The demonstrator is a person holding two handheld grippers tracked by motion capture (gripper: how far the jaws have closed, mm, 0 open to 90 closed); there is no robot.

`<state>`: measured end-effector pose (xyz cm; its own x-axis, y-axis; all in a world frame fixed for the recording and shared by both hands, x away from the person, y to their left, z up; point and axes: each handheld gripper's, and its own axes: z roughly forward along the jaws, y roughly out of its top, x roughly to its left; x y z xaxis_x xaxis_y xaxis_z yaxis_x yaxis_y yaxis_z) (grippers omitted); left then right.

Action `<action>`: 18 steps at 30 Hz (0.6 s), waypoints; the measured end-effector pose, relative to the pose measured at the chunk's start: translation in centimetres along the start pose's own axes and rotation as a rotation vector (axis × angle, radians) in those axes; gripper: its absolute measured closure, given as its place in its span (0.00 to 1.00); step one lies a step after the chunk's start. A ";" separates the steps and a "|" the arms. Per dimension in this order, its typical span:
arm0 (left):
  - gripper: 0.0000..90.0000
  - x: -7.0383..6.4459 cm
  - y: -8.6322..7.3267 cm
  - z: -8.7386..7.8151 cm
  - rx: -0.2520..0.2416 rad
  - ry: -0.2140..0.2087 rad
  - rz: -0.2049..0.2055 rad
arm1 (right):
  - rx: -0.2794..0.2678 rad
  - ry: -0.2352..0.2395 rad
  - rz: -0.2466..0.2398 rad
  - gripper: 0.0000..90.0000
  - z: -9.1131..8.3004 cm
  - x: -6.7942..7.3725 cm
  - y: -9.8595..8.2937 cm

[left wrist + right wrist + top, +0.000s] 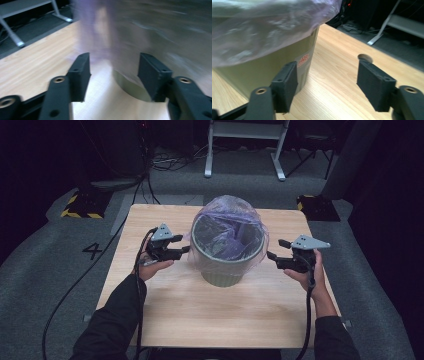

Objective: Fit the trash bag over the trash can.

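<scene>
A round olive-green bin [223,265] is standing mid-table [200,315], lined with thin, crinkled, translucent purple bag [227,210] film folding over its rim. The left gripper [181,244] and right gripper [276,249] are flanking it, jaws apart, gripping nothing. A small red-and-white label [303,60] is showing on the smooth wall; its blurred print is probably unreadable.

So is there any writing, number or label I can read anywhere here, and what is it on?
"4": a dark numeral on the grey floor, left of the table.
Red sticker on the side of the green bin: it has lettering, but too small and blurred to read.
Yellow and black hazard stripes on a floor block: a marking, no words.
Nothing else readable.
</scene>
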<state>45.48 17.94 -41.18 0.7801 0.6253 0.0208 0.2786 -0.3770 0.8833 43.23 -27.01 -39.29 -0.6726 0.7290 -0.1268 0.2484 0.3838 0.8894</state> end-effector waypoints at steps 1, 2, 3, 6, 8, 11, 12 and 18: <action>0.44 -0.4 -0.2 -0.3 0.002 -0.010 0.010 | -0.008 -0.005 -0.014 0.31 -0.3 0.3 0.0; 0.44 -0.9 -0.5 -0.6 0.001 -0.023 0.023 | -0.018 0.017 -0.023 0.30 -0.6 0.6 0.0; 0.41 -1.1 -0.7 -0.8 0.000 -0.034 0.026 | -0.037 0.075 -0.024 0.29 -0.9 1.0 0.2; 0.35 -2.1 -1.1 -1.4 0.005 -0.065 0.037 | -0.084 0.173 0.003 0.27 -1.5 1.6 0.6; 0.30 -2.7 -1.1 -1.5 0.010 -0.084 0.052 | -0.106 0.194 0.011 0.26 -1.8 1.8 0.9; 0.25 -3.7 -0.9 -1.3 0.016 -0.125 0.079 | -0.130 0.236 0.038 0.25 -2.1 1.7 1.3; 0.25 -3.9 -0.9 -1.2 0.017 -0.136 0.081 | -0.140 0.250 0.059 0.25 -2.2 1.7 1.4; 0.56 -4.7 -0.5 0.0 0.027 -0.164 0.121 | -0.150 0.274 0.118 0.51 -1.3 1.6 2.0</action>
<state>41.66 15.14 -41.78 0.8889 0.4557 0.0472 0.1910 -0.4624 0.8659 41.70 -25.80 -37.18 -0.8125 0.5766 0.0857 0.2440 0.2030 0.9483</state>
